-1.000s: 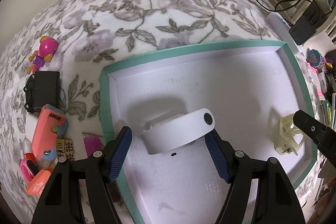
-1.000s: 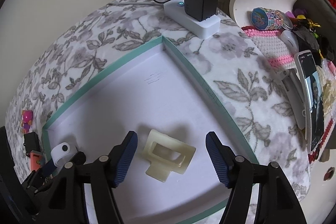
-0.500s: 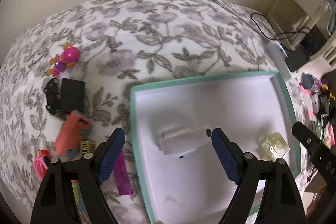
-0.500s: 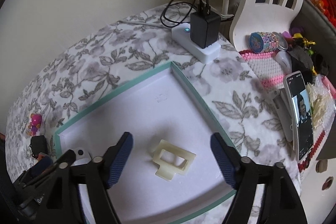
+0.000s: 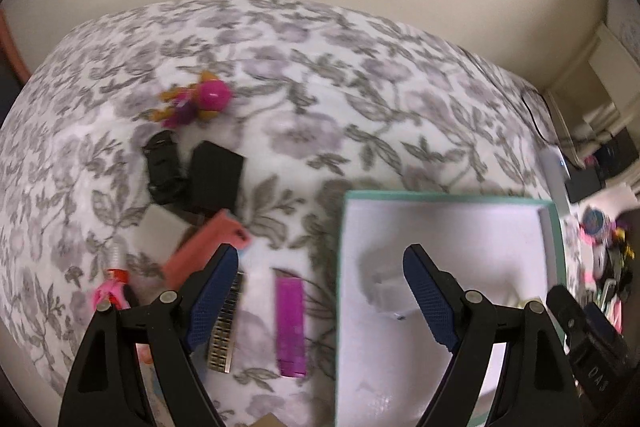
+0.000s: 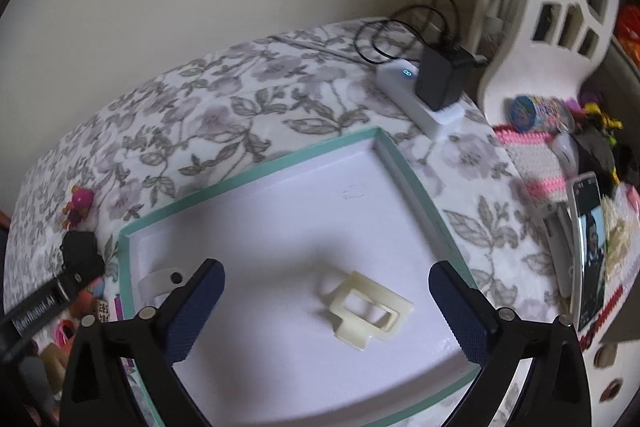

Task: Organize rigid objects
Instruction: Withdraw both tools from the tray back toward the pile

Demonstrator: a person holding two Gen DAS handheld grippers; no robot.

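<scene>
**Both grippers spread wide and empty over teal-rimmed tray**

The left gripper [image 5: 320, 301] has its jaws wide apart, holding nothing, above the left wall of the shallow white tray with a teal rim [image 5: 341, 267]. A white curved plastic band with a black dot [image 6: 162, 281] lies in the tray's left corner. The right gripper [image 6: 326, 311] is likewise wide and empty above a cream rectangular plastic clip [image 6: 366, 307] lying on the tray floor. Outside the tray, on the floral cloth [image 5: 320, 67], lie a magenta rectangular block [image 5: 290, 327], a black box [image 5: 216, 177] and a pink round-headed toy figure [image 5: 200, 101].
</scene>
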